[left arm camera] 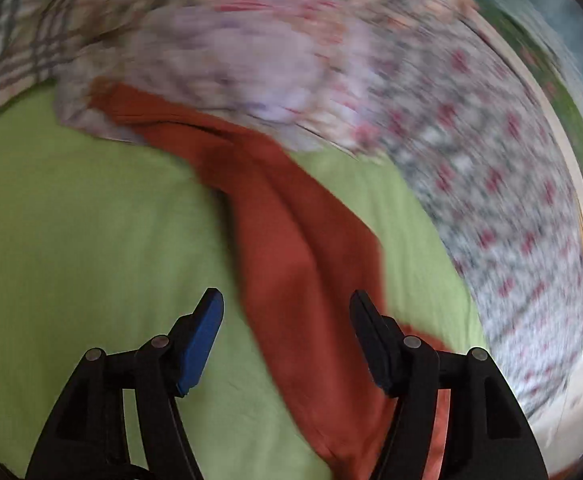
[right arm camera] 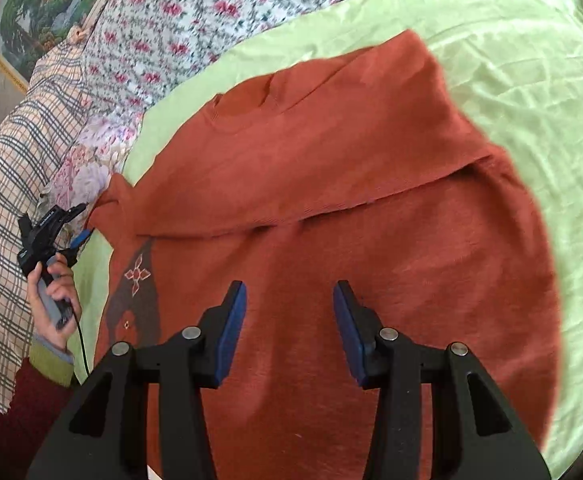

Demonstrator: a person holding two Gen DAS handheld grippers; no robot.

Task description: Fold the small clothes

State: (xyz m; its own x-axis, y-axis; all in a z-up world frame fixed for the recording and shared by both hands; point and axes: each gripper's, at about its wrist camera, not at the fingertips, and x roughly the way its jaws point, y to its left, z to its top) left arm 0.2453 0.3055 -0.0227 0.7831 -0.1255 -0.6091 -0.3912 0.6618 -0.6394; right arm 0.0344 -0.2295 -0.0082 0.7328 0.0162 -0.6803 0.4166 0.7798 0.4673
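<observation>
A rust-orange sweater [right arm camera: 331,200] lies on a light green sheet [right arm camera: 531,100], its upper part folded over the body, with a dark patterned patch at the left. My right gripper [right arm camera: 289,292] is open and empty, hovering over the sweater's lower body. In the left wrist view a rumpled sleeve of the sweater [left arm camera: 291,240] runs up between the fingers of my left gripper [left arm camera: 287,300], which is open and holds nothing. The left gripper also shows in the right wrist view [right arm camera: 77,222], at the sweater's left sleeve end.
A floral quilt [right arm camera: 195,16] and a plaid cloth [right arm camera: 7,176] border the green sheet at the far and left sides. A framed landscape picture [right arm camera: 35,12] hangs beyond. The left wrist view is motion-blurred at the top.
</observation>
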